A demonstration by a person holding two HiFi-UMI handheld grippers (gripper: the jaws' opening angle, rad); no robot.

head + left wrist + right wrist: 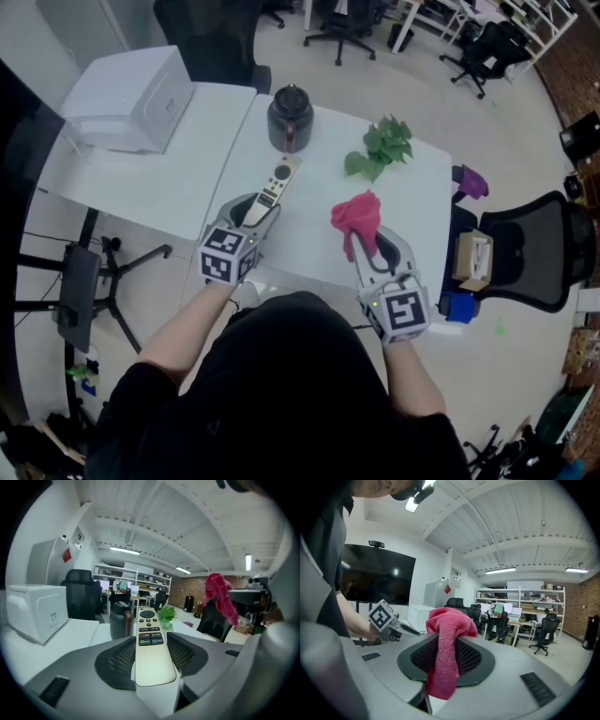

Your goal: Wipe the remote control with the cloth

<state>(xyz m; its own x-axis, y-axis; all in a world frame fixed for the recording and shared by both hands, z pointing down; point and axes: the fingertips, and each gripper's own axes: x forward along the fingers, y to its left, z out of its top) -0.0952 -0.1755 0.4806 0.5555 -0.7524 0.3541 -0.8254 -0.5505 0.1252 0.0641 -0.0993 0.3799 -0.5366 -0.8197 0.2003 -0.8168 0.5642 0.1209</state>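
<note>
Slim pale-gold remote [150,651], dark buttons — clamped in left claw [260,214]; right claw [372,246] pinches fuzzy pink cloth [445,648].

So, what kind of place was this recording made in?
Probably an open-plan office or lab: rolling office chairs stand around, and desks with monitors and tall shelves fill the back.

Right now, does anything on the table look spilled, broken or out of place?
Nothing stands out. The left tongs grip the remote, the right tongs grip the pink cloth, and the dark jug stands upright; nothing is spilled.
</note>
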